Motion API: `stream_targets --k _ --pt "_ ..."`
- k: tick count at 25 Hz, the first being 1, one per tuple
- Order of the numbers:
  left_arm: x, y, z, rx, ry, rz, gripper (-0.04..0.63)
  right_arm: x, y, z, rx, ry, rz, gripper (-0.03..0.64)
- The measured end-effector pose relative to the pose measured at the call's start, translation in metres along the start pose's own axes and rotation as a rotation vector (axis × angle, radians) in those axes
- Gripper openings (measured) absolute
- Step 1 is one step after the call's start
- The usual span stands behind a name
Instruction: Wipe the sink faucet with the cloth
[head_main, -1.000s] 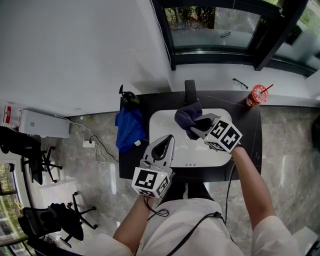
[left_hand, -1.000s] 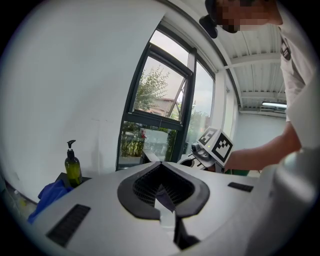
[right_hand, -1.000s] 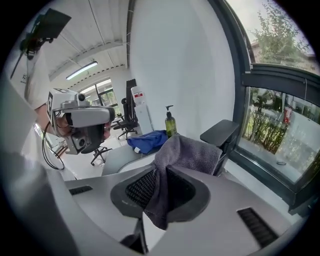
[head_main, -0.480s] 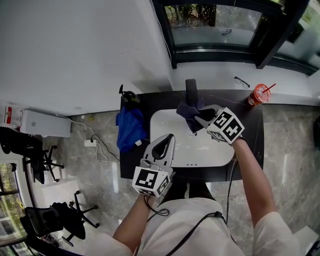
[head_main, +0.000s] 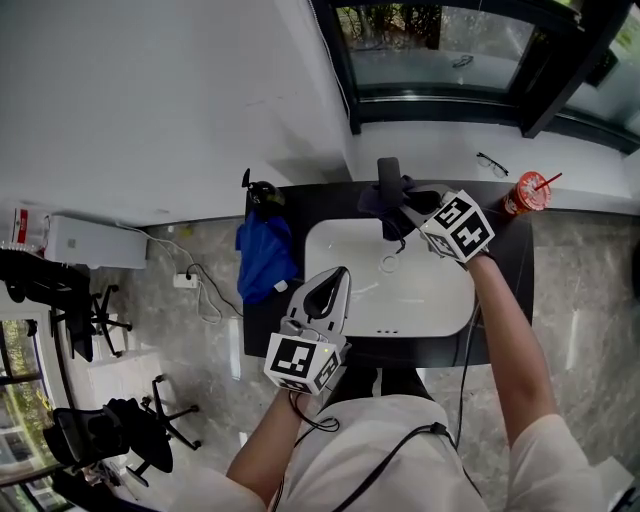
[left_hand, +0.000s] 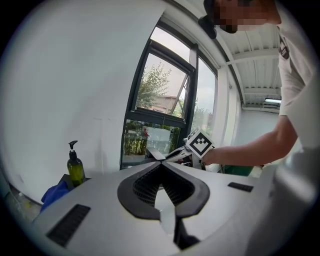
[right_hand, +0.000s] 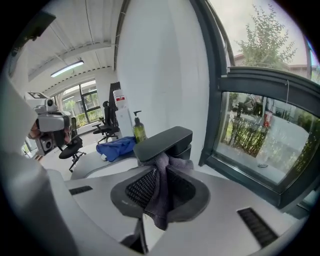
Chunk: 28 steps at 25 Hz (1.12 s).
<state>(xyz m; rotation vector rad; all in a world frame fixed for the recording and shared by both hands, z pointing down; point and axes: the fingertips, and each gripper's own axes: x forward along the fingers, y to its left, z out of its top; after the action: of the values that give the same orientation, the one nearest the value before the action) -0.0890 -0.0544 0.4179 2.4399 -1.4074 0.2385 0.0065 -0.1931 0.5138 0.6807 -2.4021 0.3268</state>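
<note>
The black faucet (head_main: 387, 174) stands at the far edge of the white sink (head_main: 432, 300). My right gripper (head_main: 402, 213) is shut on a dark grey cloth (head_main: 377, 203) and holds it against the faucet. In the right gripper view the cloth (right_hand: 161, 196) hangs pinched between the jaws, and its top bunches under the flat faucet spout (right_hand: 163, 141). My left gripper (head_main: 338, 276) hovers over the near left part of the basin with its jaws together and nothing in them. In its own view the left gripper (left_hand: 161, 165) looks across at the right gripper's marker cube (left_hand: 199, 143).
A blue cloth (head_main: 264, 254) lies on the dark counter (head_main: 502, 262) left of the sink, with a green soap bottle (head_main: 262, 193) behind it. A red cup with a straw (head_main: 528, 191) and glasses (head_main: 492, 163) sit at the far right. A window frame runs behind the faucet.
My right gripper has carried the grey cloth away from me, from over the basin up to the faucet. The left gripper has stayed where it was.
</note>
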Motion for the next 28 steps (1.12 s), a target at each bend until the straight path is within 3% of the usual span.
stream_targets --k 4,18,28 --pt "0.003 0.0 0.001 -0.006 -0.002 0.0 -0.008 -0.004 0.0 0.001 -0.011 -0.004 -0.008 0.055" --pt "0.005 -0.007 0.002 -0.007 -0.01 -0.013 -0.008 -0.014 0.076 -0.028 -0.031 0.058 0.19 0.055" --pt "0.004 -0.008 0.003 -0.001 -0.012 -0.012 -0.008 -0.001 0.025 -0.01 -0.013 0.019 0.081 0.055"
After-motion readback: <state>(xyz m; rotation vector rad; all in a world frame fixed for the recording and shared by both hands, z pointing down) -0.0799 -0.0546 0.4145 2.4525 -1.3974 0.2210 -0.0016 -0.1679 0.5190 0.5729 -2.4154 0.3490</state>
